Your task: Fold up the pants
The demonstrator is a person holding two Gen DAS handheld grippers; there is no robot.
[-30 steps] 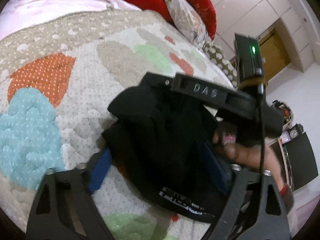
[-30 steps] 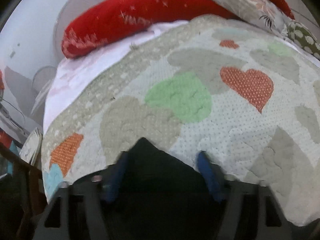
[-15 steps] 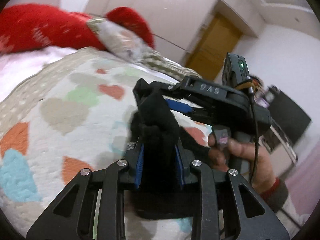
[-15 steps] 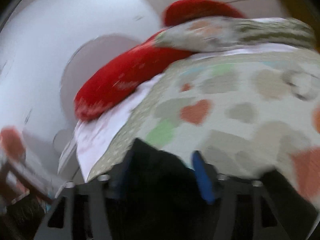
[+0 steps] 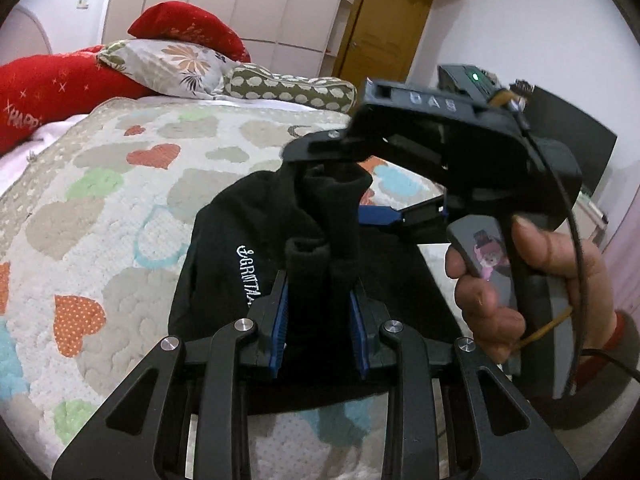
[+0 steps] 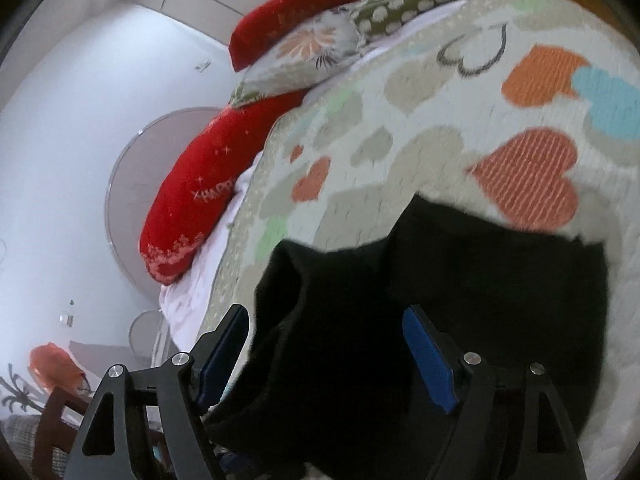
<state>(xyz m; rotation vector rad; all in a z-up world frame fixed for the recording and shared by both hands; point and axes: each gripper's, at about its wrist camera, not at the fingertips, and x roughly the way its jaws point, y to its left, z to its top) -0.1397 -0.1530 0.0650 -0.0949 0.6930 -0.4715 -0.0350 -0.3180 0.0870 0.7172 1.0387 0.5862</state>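
Heart quilt, pants in tongs.

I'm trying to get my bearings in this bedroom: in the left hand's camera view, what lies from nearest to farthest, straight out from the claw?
Left claw shut on the black pants → heart-patterned quilt → dotted green pillow → wooden door.

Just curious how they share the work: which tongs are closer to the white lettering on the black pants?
Left. The left tongs clamp the pants right beside the lettering; the right tongs grip a bunched edge higher up, farther from it.
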